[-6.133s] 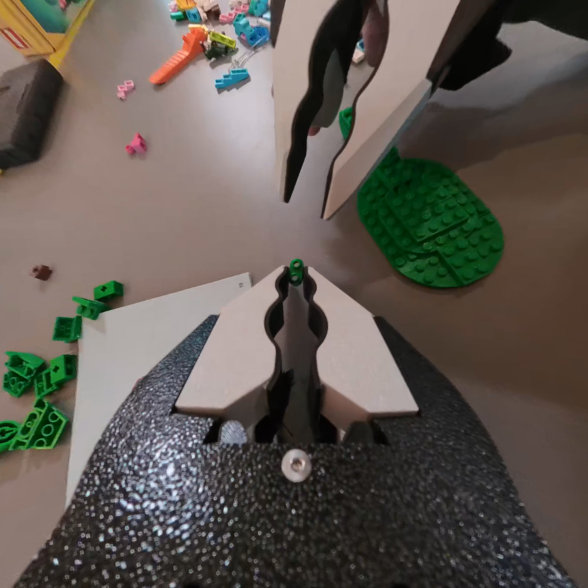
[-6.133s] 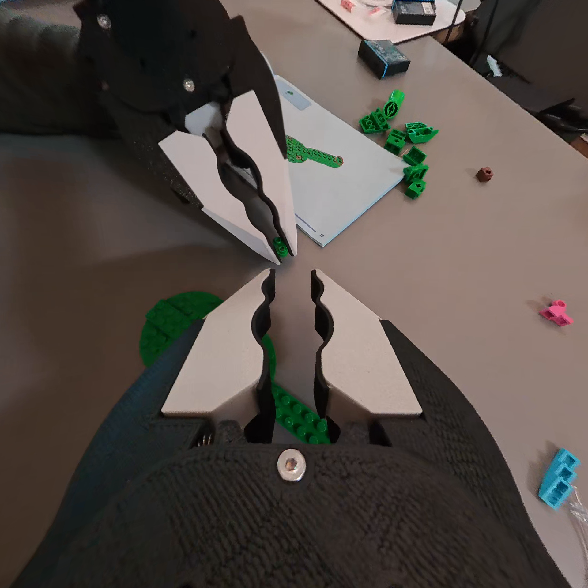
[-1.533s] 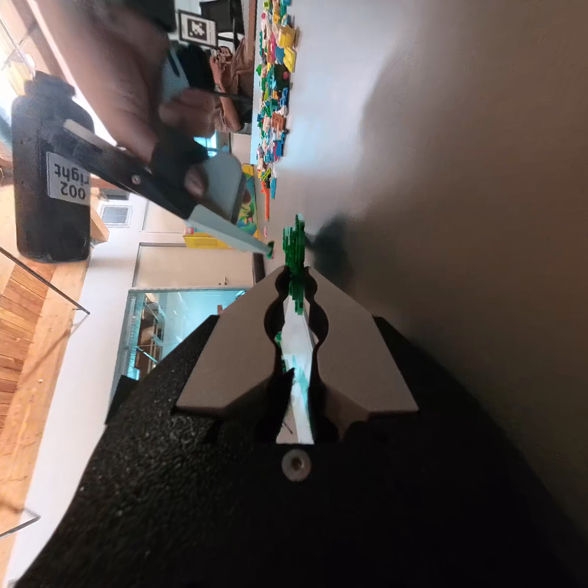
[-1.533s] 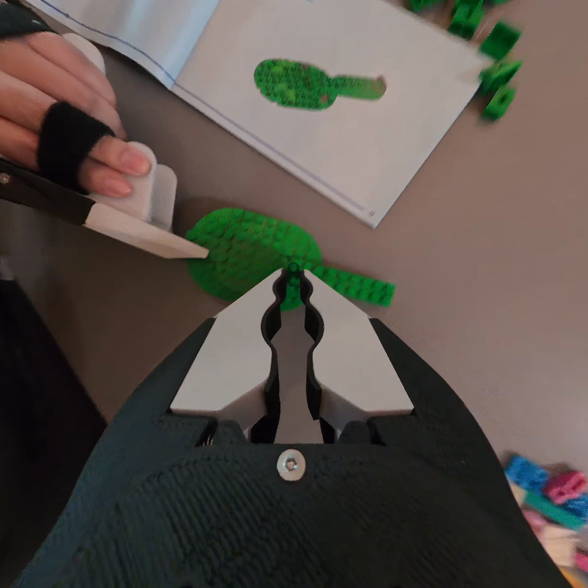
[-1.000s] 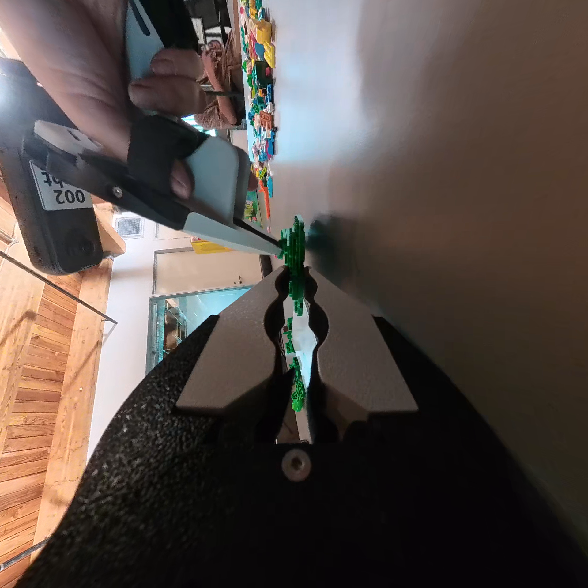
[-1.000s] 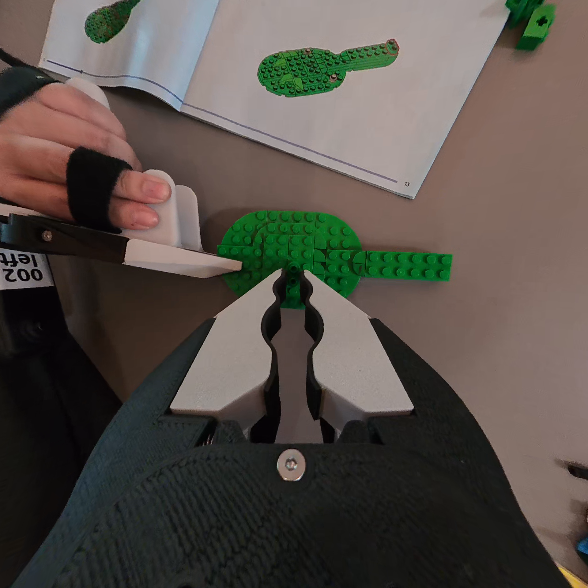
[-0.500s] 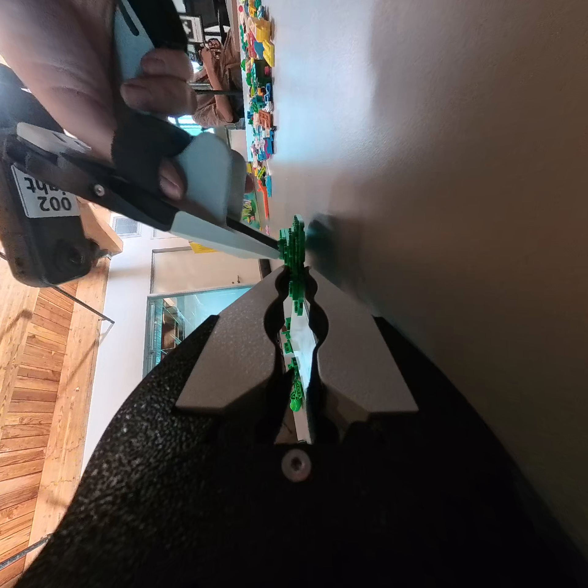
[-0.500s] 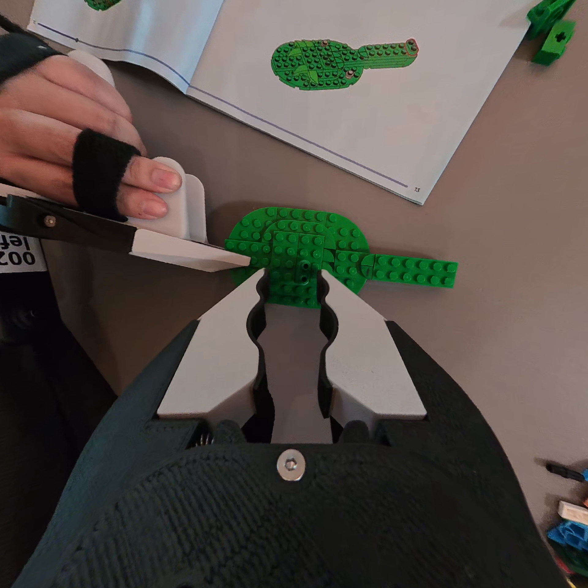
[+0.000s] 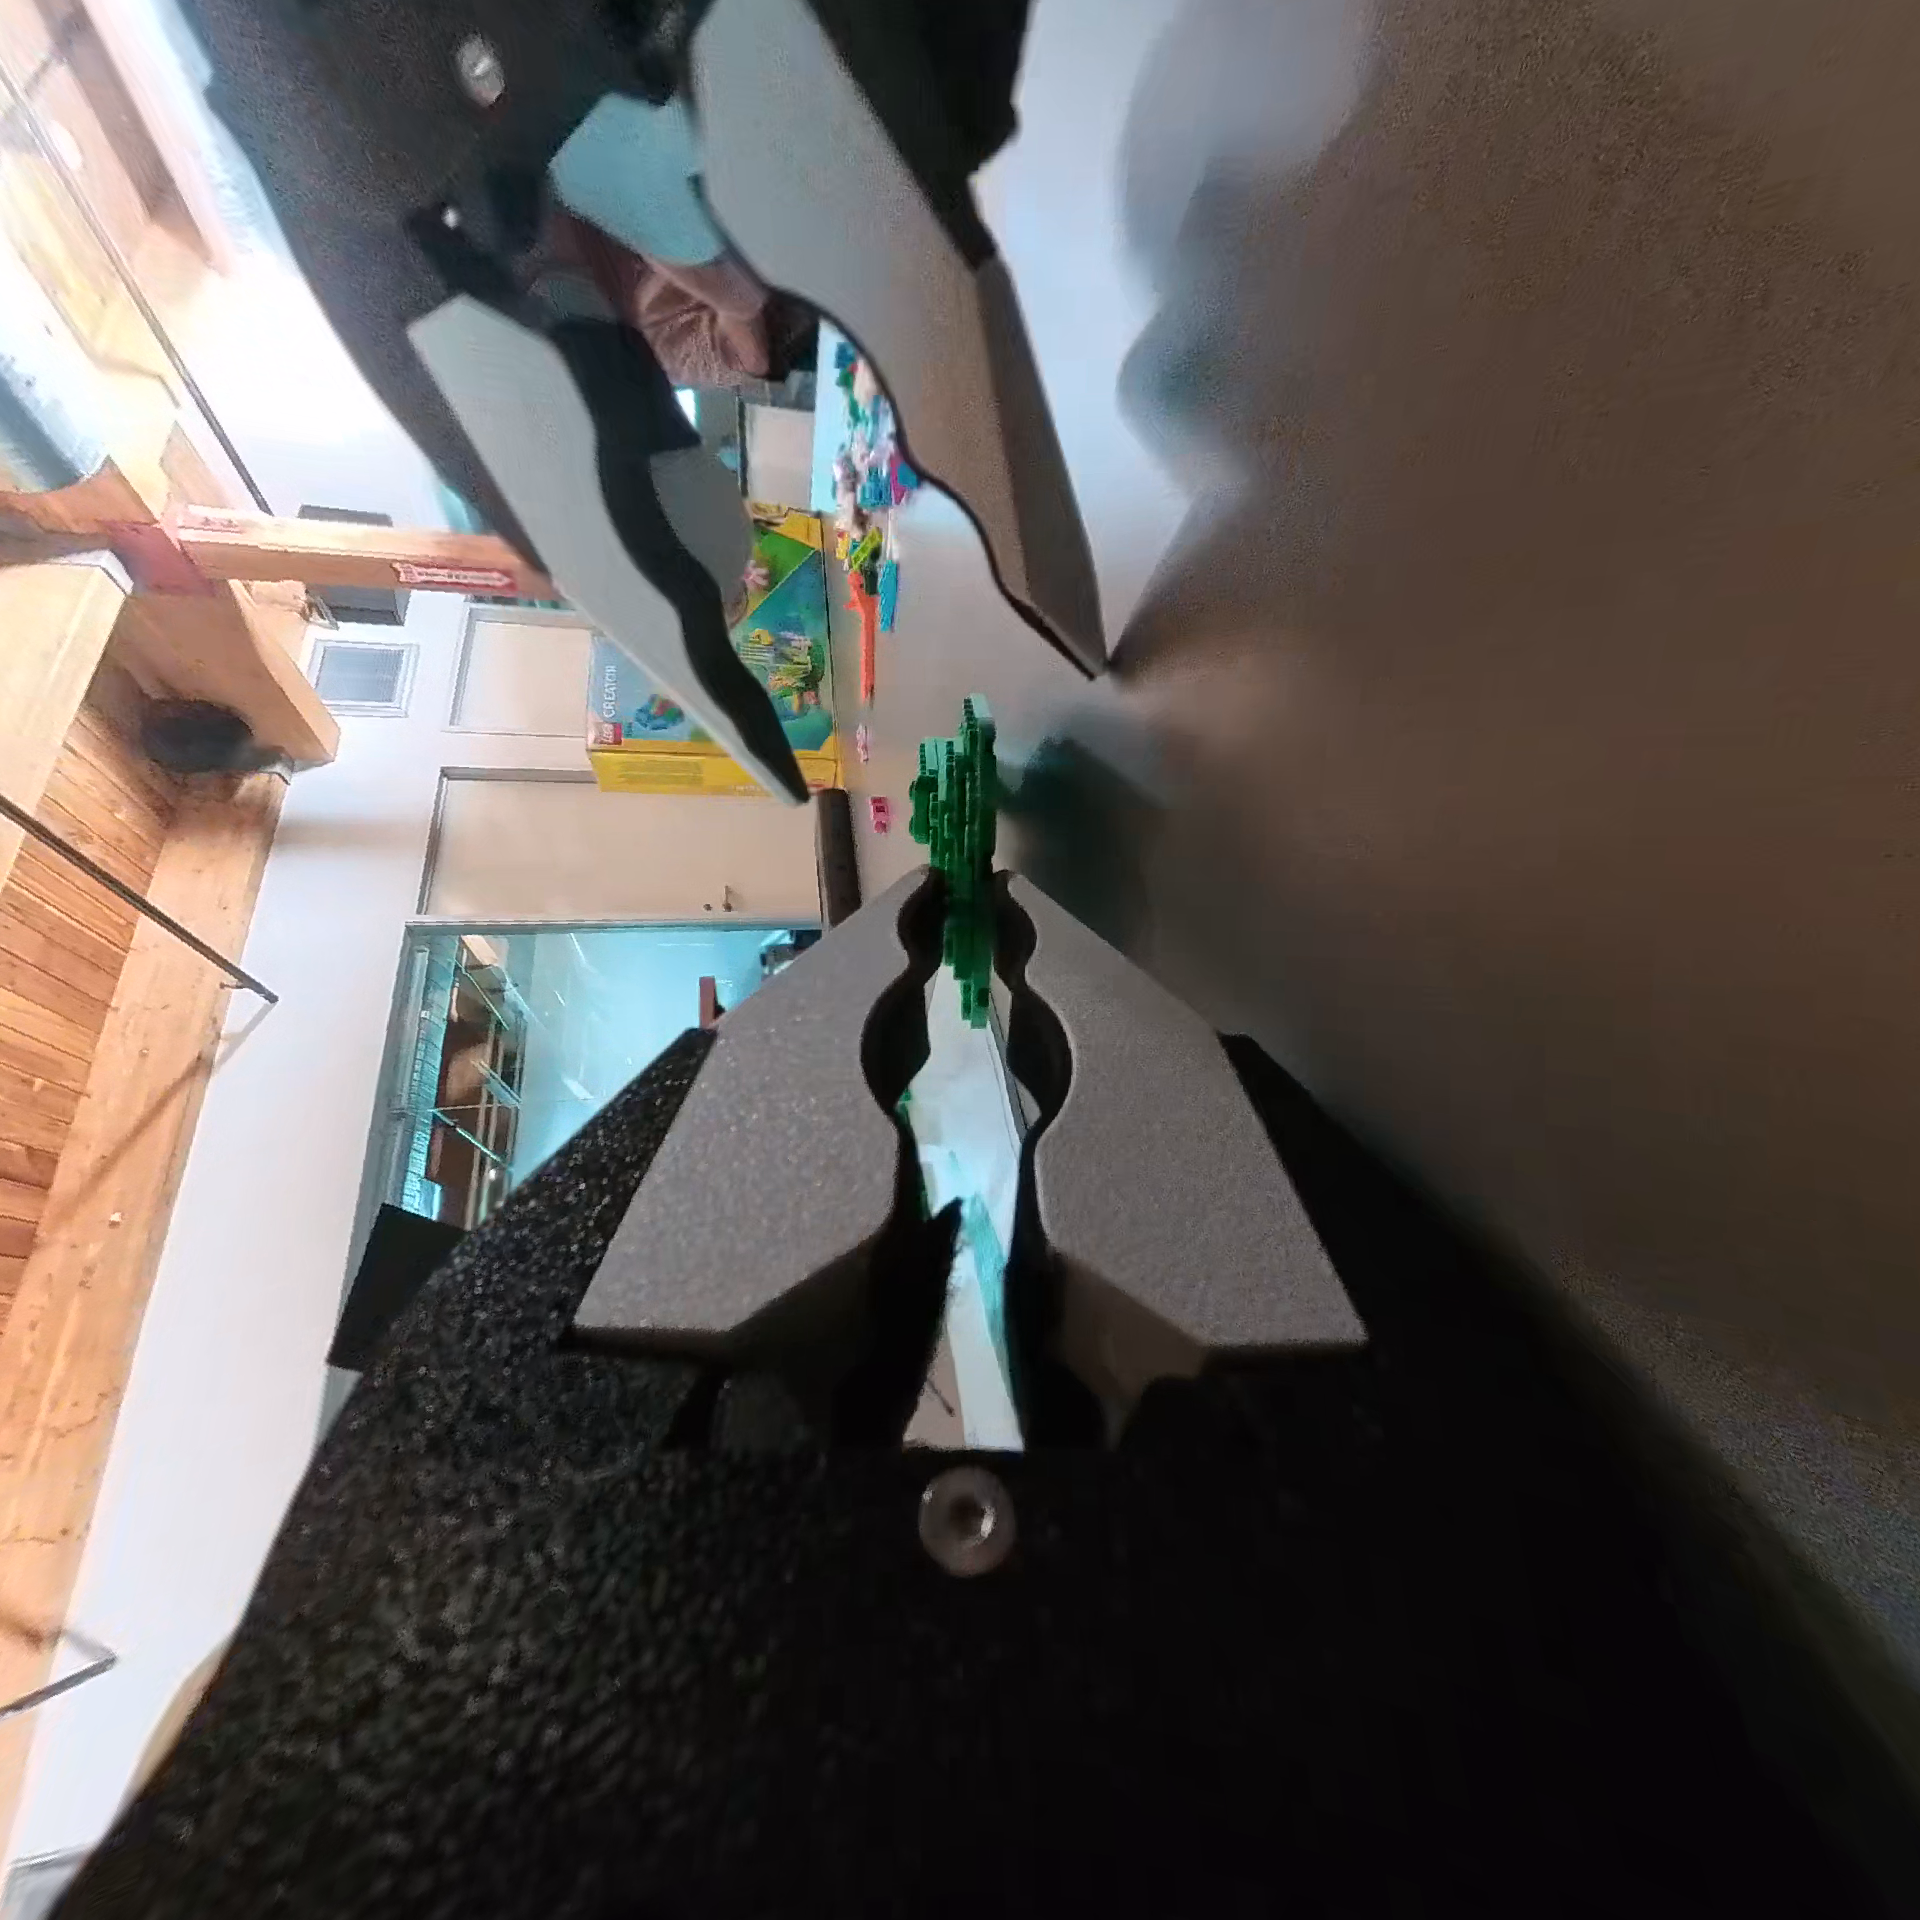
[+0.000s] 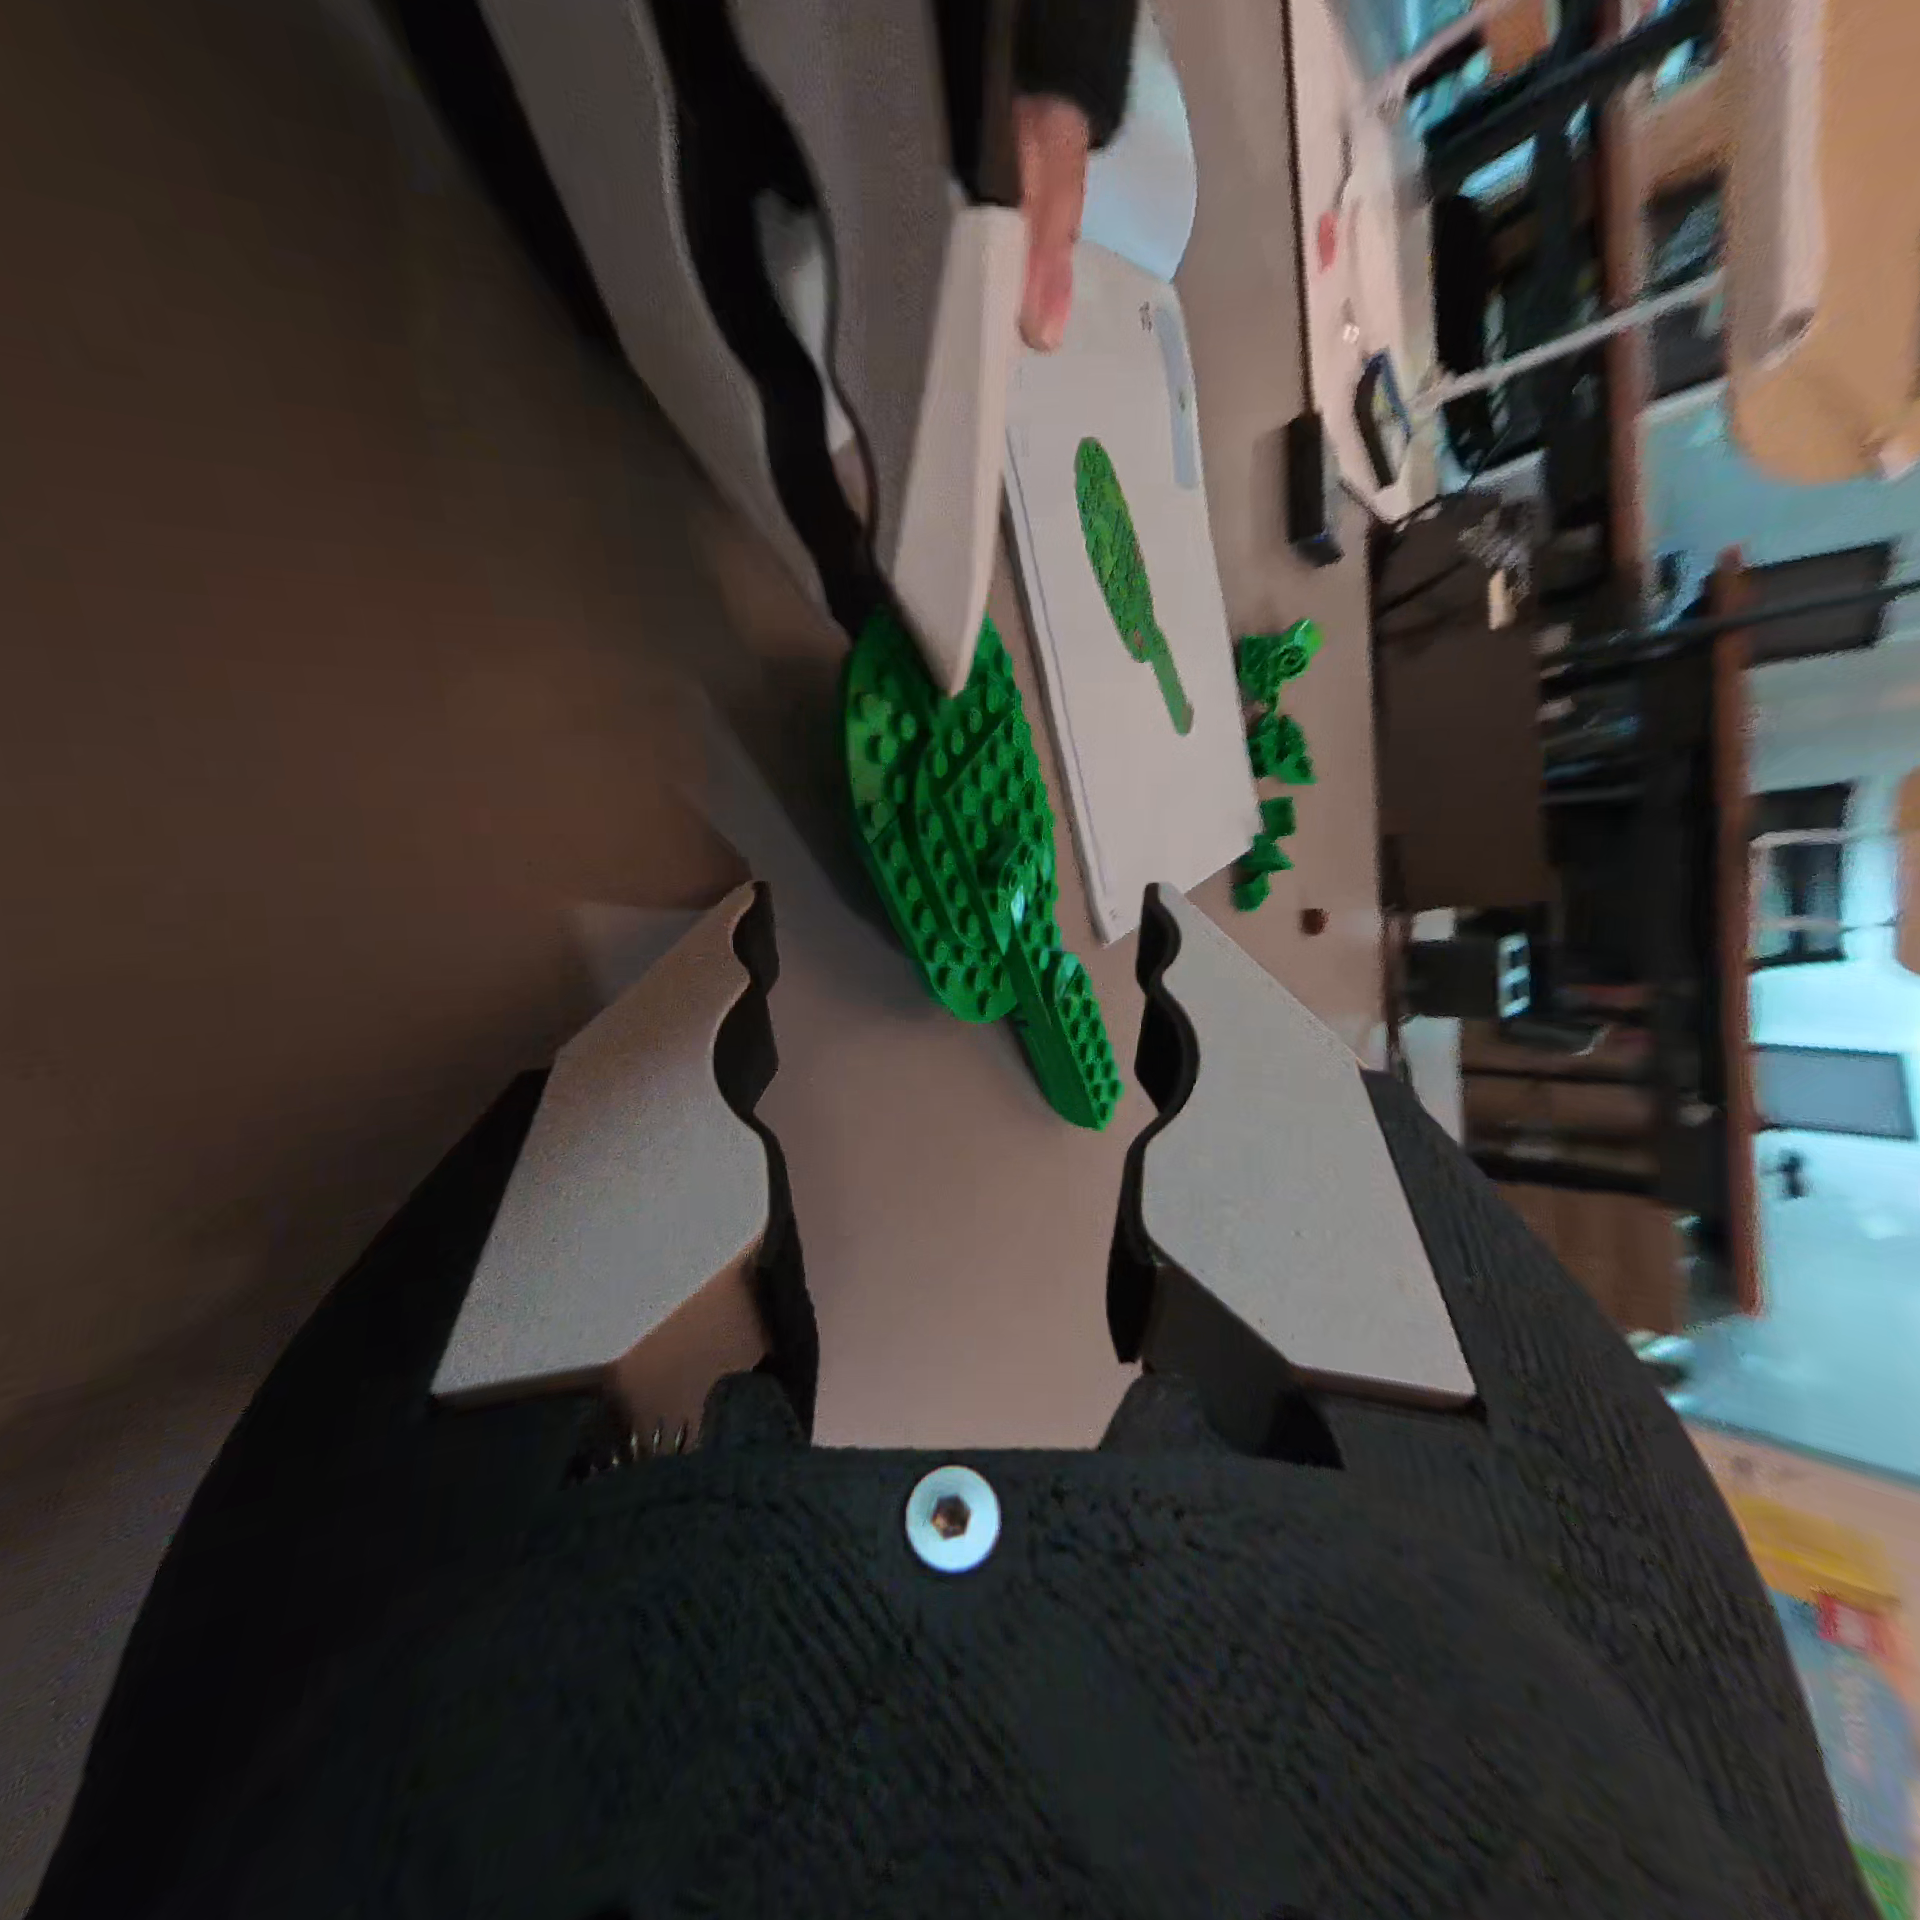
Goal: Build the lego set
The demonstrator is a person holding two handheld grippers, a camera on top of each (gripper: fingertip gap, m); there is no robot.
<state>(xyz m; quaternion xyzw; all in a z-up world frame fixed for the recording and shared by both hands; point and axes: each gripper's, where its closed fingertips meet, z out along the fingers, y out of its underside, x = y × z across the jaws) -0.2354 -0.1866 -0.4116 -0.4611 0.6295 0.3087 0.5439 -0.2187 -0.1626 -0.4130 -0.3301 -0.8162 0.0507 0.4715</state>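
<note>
The green lego plate assembly [image 10: 956, 831], a rounded body with a narrow tail, lies on the grey table [image 10: 312, 727]. It shows edge-on in the left wrist view [image 9: 961, 821]. My left gripper [image 9: 970, 881] is shut on the assembly's rounded end; in the right wrist view its white finger [image 10: 951, 499] rests on that end. My right gripper [image 10: 951, 896] is open and empty, its fingers standing either side of the tail without touching it. It also shows open at the top of the left wrist view [image 9: 948, 732].
An open instruction booklet [image 10: 1132, 623] lies just beyond the assembly, with loose green pieces [image 10: 1273, 748] past it. A yellow lego box [image 9: 707, 717] and a pile of coloured bricks [image 9: 873, 488] sit farther along the table. A small pink piece [image 9: 881, 812] lies near the assembly.
My right gripper has opened, drawn back from the assembly and rolled onto its side. My left gripper has kept its hold on the rounded end.
</note>
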